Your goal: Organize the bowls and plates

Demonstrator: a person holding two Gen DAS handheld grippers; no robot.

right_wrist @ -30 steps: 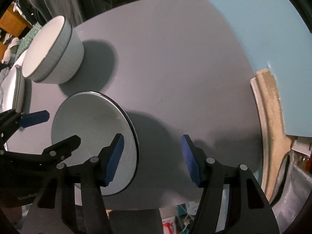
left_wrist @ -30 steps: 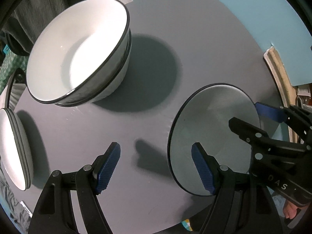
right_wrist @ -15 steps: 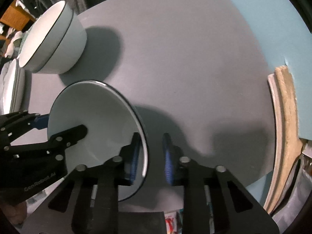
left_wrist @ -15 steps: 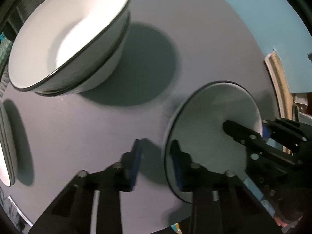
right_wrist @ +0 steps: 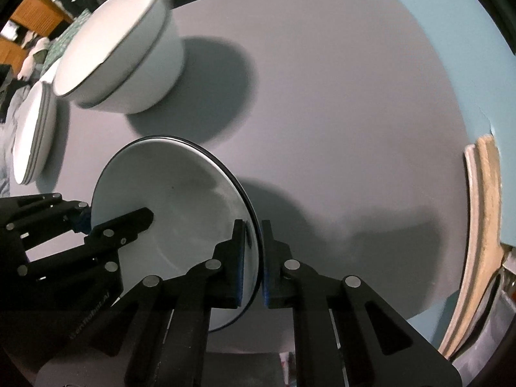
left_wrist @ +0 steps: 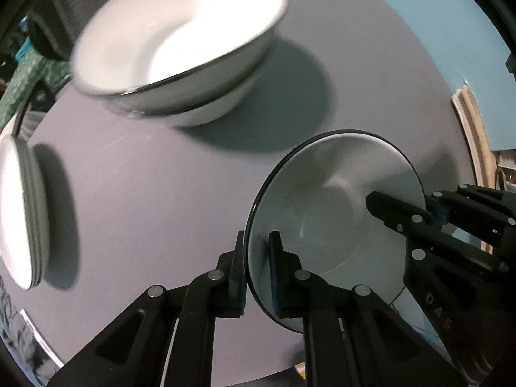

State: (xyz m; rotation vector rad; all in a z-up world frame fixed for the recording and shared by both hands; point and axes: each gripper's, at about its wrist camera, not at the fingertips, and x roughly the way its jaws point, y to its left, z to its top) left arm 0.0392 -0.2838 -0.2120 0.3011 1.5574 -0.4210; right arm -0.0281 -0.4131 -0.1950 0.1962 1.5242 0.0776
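Left gripper (left_wrist: pixel 256 271) is clamped on the near rim of the loose bowl (left_wrist: pixel 332 213); right gripper (right_wrist: pixel 256 258) is clamped on the opposite rim, wall pinched between the pads. The bowl is sat on the grey table (right_wrist: pixel 322 96), well apart from the stacked bowls (right_wrist: pixel 116 54) and the plate stack (right_wrist: pixel 32 135). Both tools are pointed straight down. Judgement: the lift is best done level and in sync, so the rim is not twisted or let slip, then carried over the stacked bowls and nested.
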